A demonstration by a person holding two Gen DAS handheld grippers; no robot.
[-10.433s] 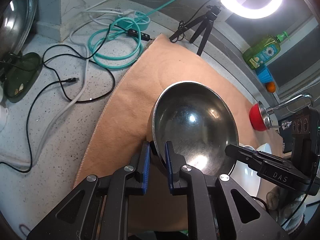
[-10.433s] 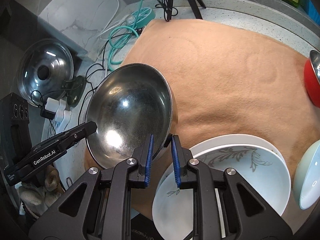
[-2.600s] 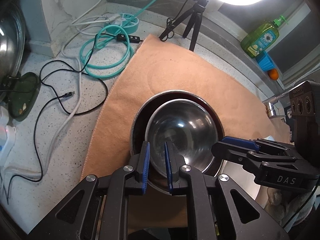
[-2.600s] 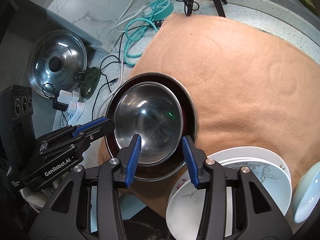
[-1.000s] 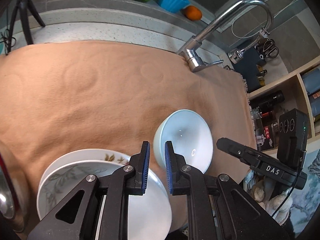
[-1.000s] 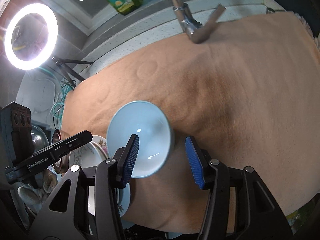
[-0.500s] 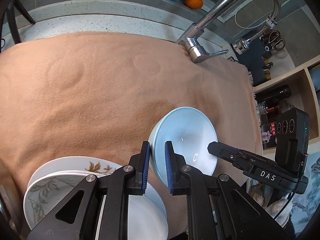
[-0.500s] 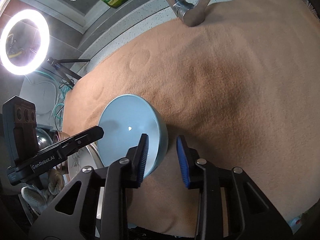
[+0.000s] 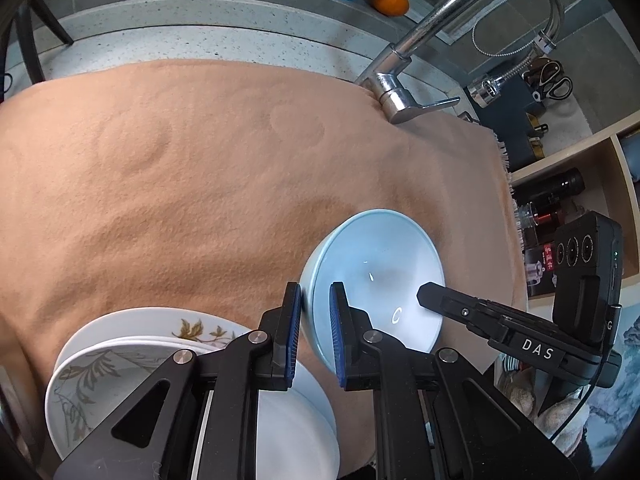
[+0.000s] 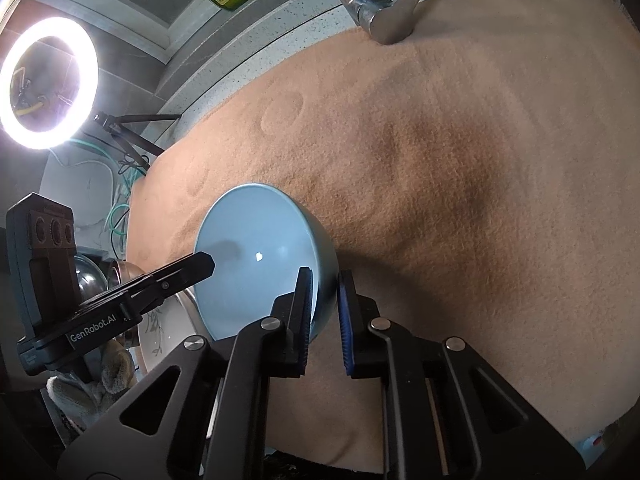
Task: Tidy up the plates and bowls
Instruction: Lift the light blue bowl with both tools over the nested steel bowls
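Pale blue bowl (image 9: 380, 264), empty, tilted on the tan cloth (image 9: 180, 184) just right of the plate stack (image 9: 120, 360); left gripper (image 9: 314, 332) clamps its near-left rim, right gripper (image 10: 324, 312) just closed from wide onto the opposite rim, both angled steeply down

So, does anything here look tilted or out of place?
Yes. The light blue bowl sits tilted, not flat on the cloth: the left tongs and right tongs both pinch its rim.
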